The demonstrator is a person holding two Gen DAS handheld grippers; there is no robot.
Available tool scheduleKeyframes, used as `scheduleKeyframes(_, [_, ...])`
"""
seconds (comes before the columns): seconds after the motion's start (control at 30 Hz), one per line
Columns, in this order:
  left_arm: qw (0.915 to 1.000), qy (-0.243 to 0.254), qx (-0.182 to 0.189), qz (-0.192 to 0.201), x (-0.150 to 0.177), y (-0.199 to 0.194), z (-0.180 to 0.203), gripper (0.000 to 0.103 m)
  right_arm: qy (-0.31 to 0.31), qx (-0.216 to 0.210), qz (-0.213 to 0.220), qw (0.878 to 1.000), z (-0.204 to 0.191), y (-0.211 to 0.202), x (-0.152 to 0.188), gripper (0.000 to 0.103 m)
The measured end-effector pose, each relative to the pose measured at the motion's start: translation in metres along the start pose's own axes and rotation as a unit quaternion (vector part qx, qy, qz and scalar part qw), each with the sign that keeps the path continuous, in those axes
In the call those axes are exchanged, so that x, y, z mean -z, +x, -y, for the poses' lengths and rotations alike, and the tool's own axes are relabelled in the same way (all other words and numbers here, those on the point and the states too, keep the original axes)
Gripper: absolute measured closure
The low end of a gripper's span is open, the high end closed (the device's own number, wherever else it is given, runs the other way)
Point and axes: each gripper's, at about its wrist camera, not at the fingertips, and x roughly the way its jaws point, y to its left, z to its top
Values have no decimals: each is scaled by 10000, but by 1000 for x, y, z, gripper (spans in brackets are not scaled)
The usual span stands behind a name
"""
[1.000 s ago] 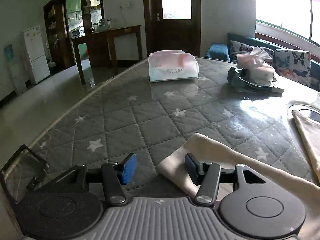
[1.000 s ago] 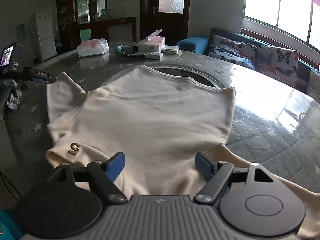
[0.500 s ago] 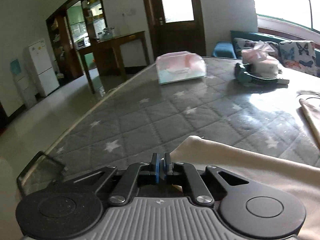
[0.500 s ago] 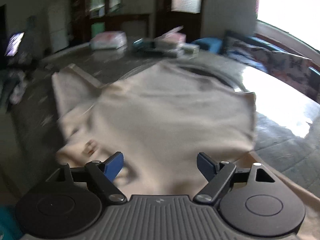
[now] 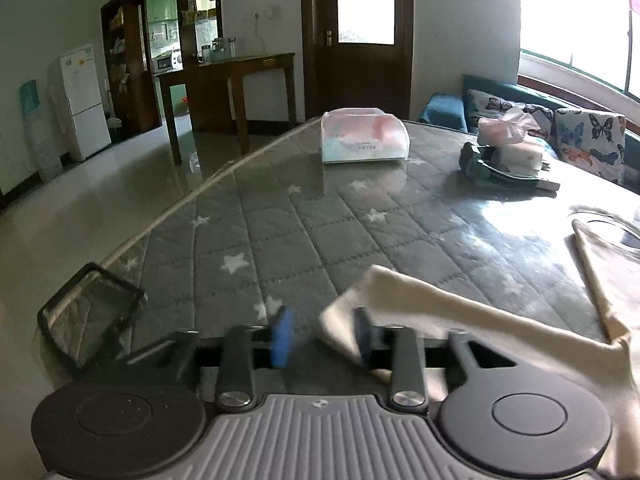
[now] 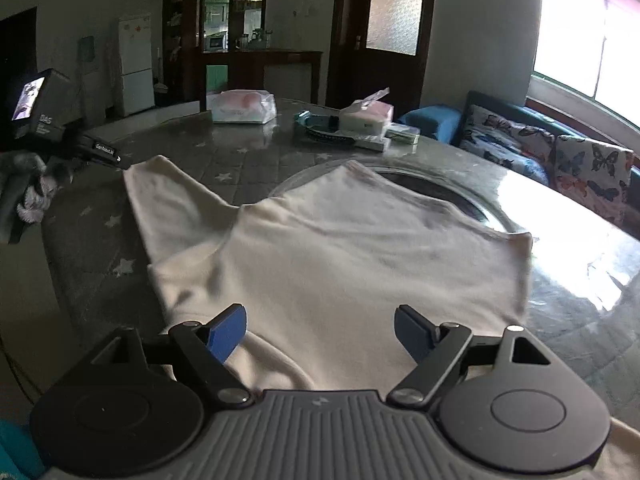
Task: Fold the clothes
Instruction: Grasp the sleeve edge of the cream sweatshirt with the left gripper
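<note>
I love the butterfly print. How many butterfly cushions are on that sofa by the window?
2 clearly show: one butterfly cushion nearer the blue sofa arm, another beside it toward the window. More may lie beyond the frame edge.

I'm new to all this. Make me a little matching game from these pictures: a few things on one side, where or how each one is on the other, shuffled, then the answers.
Things:
1. cream shirt
2. tissue pack
3. fridge
4. butterfly cushion

Places or states:
A. white, standing by the far wall
B. on the sofa under the window
C. spread out on the quilted table
D. at the table's far edge, near the door

Pairs: 1-C, 2-D, 3-A, 4-B
</note>
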Motion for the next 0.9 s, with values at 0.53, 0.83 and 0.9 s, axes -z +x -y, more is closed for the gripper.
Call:
scheduleKeyframes(0.53, [9982, -454, 346, -162, 24, -18, 1, 43, -240, -235, -41, 9994, -22, 3, 6, 18])
scheduleKeyframes(0.83, [9954, -879, 272, -250, 16, 1, -6, 53, 51, 11, -148, 9999, -10, 8, 14, 14])
scheduleKeyframes(0.9, [9955, -893, 215, -222, 15, 3, -5, 56, 121, -17, -175, 9998, -8, 8, 17, 11])
